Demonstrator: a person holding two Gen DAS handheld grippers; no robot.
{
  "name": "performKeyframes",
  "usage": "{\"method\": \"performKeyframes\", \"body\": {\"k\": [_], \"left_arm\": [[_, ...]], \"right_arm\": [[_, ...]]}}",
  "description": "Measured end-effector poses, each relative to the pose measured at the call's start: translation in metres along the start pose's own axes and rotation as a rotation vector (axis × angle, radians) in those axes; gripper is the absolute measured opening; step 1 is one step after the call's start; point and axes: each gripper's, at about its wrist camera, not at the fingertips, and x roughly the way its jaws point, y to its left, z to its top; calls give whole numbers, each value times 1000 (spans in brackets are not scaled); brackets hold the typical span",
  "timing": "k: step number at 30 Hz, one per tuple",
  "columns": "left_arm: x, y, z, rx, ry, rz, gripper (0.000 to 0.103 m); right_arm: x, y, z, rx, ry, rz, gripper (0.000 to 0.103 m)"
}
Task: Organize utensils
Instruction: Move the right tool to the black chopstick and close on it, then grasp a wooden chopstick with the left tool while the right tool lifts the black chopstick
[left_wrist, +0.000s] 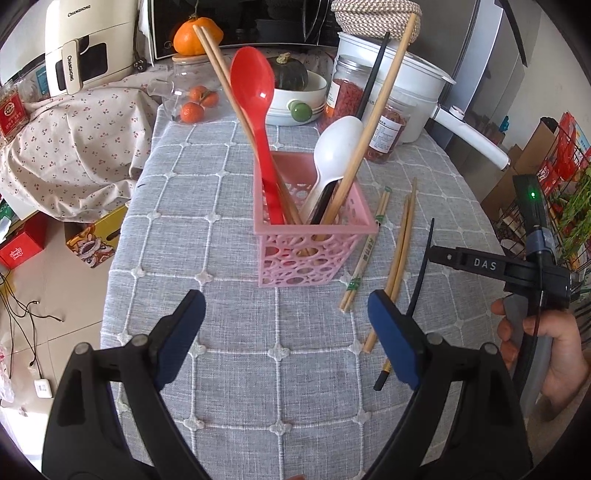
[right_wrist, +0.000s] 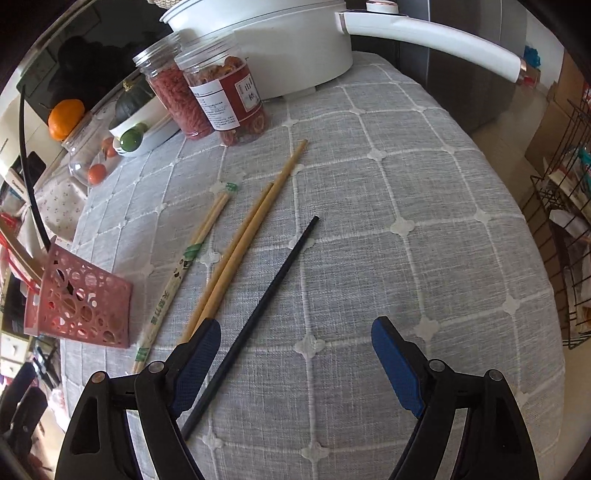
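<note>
On the grey checked tablecloth the pink basket, beyond the spread, empty left gripper, already holds spoons and chopsticks, while a black chopstick between the wide right gripper jaws and the bamboo chopsticks remain.

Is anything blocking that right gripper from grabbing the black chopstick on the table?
Nothing visible. The right gripper is open above the black chopstick, which lies alone on bare tablecloth; the bamboo chopsticks lie apart, beside it.
</note>
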Motion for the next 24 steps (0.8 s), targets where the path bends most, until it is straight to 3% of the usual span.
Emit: {"method": "performKeyframes", "body": {"k": [7, 10, 12, 13, 14, 18, 24], "left_arm": [[2, -1, -1, 15, 4, 3, 90], [2, -3, 0, 21, 7, -4, 90], [2, -6, -1, 25, 10, -12, 90], [1, -8, -1, 29, 9, -16, 90], [1, -9, -1, 34, 9, -19, 90], [-4, -22, -3, 68, 5, -39, 90], [-11, -56, -7, 133, 31, -104, 87]], "right_arm": [[15, 23, -3, -55, 16, -101, 84], [15, 27, -7, -91, 18, -162, 69], [13, 26, -8, -114, 21, -171, 49], [10, 24, -8, -117, 23, -162, 42], [9, 22, -8, -115, 28, -151, 28], [4, 5, -7, -82, 58, -59, 11], [-8, -31, -9, 4, 97, 42, 5]]}}
